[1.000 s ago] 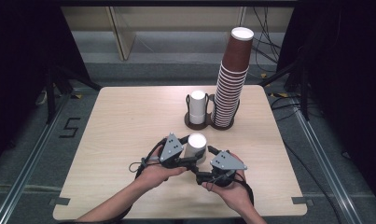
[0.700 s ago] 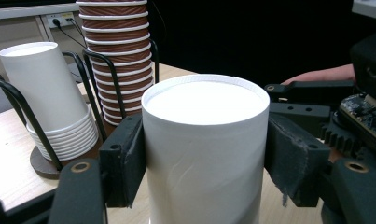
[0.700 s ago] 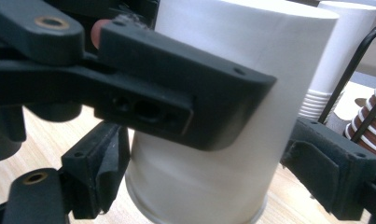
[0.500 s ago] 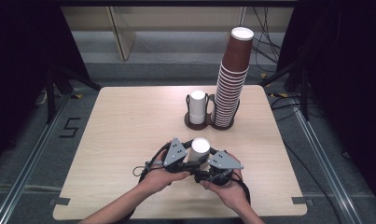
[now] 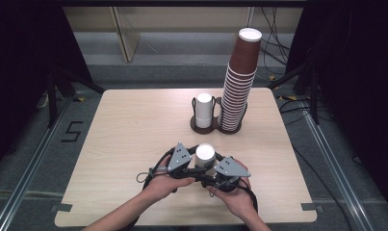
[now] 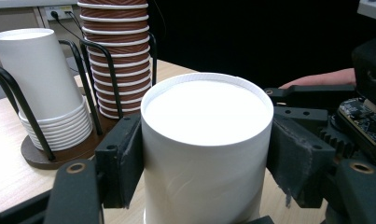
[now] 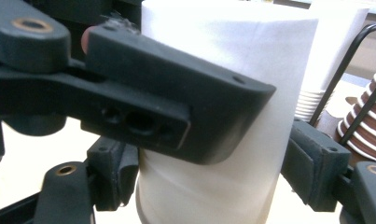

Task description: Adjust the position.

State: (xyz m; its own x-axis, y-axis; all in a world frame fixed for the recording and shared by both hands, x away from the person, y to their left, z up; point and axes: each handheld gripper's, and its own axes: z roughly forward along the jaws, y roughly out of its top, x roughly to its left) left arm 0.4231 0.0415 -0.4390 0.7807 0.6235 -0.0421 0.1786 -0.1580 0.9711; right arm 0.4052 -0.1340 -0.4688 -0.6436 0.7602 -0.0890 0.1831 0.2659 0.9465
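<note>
A white paper cup (image 5: 205, 153) stands upside down near the table's front edge, between both hands. My left gripper (image 5: 197, 164) comes in from the left and is shut on its upper wall; in the left gripper view the cup (image 6: 206, 140) sits tight between the two jaws of that gripper (image 6: 206, 161). My right gripper (image 5: 210, 174) comes in from the right and closes lower on the same cup (image 7: 223, 116), with its own jaws (image 7: 213, 179) at either side. A faint seam rings the cup's lower part. The left gripper's jaw crosses the right gripper view.
A dark two-ring wire holder (image 5: 203, 128) stands at the table's back middle. It carries a short stack of white cups (image 5: 204, 108) and a tall leaning stack of brown cups (image 5: 240, 79). Cables trail from the grippers toward the front edge.
Both hands have drawn the white cup slightly toward the front edge. The right gripper has closed in against the cup beside the left one.
</note>
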